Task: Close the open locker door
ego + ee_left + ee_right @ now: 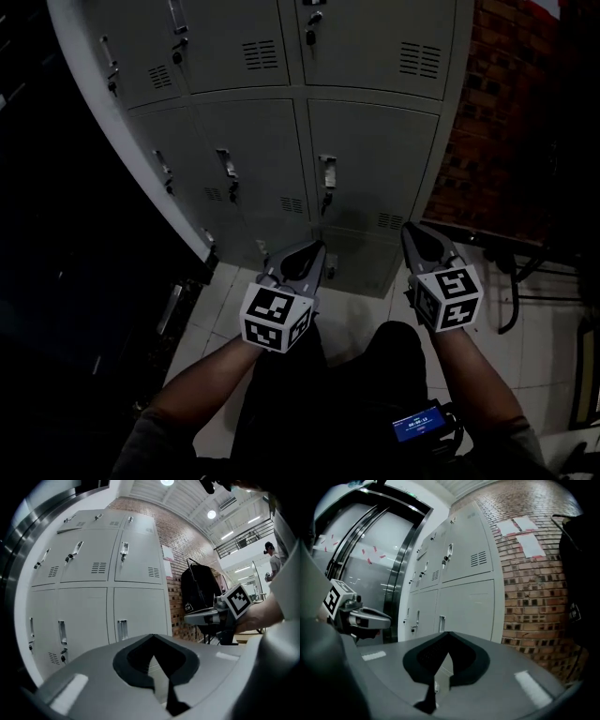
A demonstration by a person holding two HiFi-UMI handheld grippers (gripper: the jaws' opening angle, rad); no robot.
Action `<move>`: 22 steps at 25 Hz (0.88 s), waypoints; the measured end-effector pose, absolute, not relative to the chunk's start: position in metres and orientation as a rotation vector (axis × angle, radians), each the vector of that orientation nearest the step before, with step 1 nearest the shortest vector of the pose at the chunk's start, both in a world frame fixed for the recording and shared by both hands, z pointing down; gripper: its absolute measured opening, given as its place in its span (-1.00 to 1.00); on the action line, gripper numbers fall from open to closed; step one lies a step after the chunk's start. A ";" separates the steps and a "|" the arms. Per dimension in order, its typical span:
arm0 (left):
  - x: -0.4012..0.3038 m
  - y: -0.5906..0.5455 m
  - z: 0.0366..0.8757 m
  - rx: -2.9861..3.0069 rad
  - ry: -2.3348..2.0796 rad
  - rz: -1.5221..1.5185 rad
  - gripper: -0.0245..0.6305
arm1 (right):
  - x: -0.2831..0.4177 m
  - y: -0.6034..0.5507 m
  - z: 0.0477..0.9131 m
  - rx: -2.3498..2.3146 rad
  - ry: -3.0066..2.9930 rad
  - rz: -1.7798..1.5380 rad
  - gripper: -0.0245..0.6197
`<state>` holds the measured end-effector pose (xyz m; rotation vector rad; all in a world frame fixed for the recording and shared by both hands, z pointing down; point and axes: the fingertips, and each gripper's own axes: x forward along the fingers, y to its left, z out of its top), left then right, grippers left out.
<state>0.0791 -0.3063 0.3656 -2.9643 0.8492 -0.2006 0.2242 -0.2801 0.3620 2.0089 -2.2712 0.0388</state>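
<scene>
head view looks steeply down the front of a tall grey metal locker bank (375, 150), with a red brick wall (497, 122) at its right end and a pale tiled floor (530, 352) at its foot. the left tool (316, 247) and the right tool (413, 231) hang side by side just in front of the bank's lowest row (366, 267), near it but not touching. each tool's jaws are pressed together with nothing between them, as the left gripper view and the right gripper view both show.

every door i can make out on the bank looks flush with its frame, each silver latch (326, 173) lying flat. i cannot pick out the open door. the lowest row is dim and partly behind the tools, so it may be there or past the bank's left edge.

to do this step well, i judge it best to find the door's free edge first. then lay the closed tip of one tool flat on the panel near the latch side, away from the hinge, and push steadily toward the bank until the door sits flush. a sharp jab could slip or bounce the door back.
</scene>
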 end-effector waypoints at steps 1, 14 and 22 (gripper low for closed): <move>0.085 -0.303 0.365 -2.968 0.836 -0.201 -0.92 | 0.230 -0.267 0.361 2.021 -2.265 0.049 -0.92; 0.144 -0.277 0.355 -3.007 0.721 -0.137 -0.92 | 0.270 -0.160 0.378 2.139 -2.222 0.199 -0.92; 0.162 -0.260 0.358 -3.017 0.670 -0.144 -0.92 | 0.279 -0.142 0.382 2.150 -2.208 0.199 -0.92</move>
